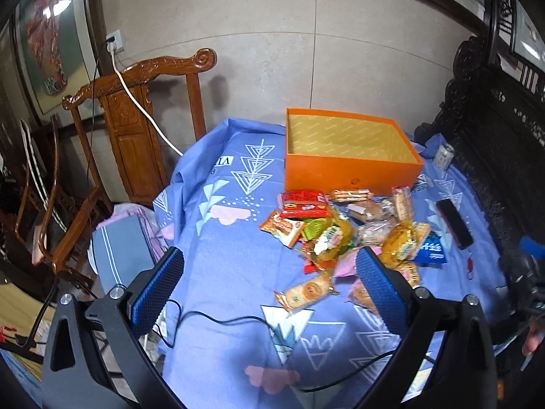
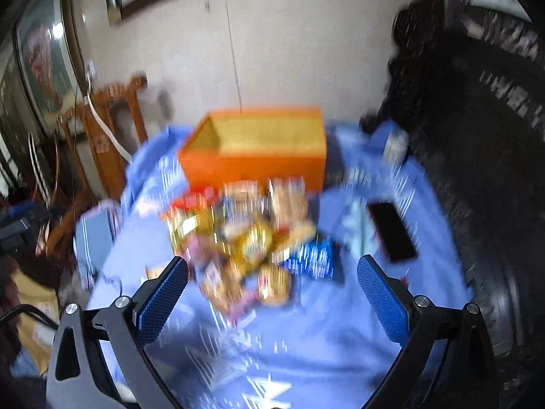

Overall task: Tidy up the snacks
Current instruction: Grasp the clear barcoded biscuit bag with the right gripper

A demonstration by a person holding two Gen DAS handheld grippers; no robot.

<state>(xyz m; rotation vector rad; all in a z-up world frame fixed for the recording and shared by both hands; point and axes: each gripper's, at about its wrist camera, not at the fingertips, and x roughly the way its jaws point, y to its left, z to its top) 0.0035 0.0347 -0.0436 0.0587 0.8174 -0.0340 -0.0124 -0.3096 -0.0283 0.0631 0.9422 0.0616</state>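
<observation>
Left wrist view: snack pile (image 1: 347,231) lies ahead and right of the wide-spread, empty left gripper (image 1: 269,293), before the empty orange box (image 1: 351,153); right gripper (image 2: 272,293) likewise wide.

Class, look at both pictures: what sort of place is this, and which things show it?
Probably a room in a home: a carved wooden chair by a tiled wall, framed pictures, and a table under a blue patterned cloth with snacks.

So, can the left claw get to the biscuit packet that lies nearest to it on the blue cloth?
Probably yes. The left claw is open and empty, and the biscuit packet lies apart at the near edge of the snack pile, with only a thin black cable beside it.
</observation>
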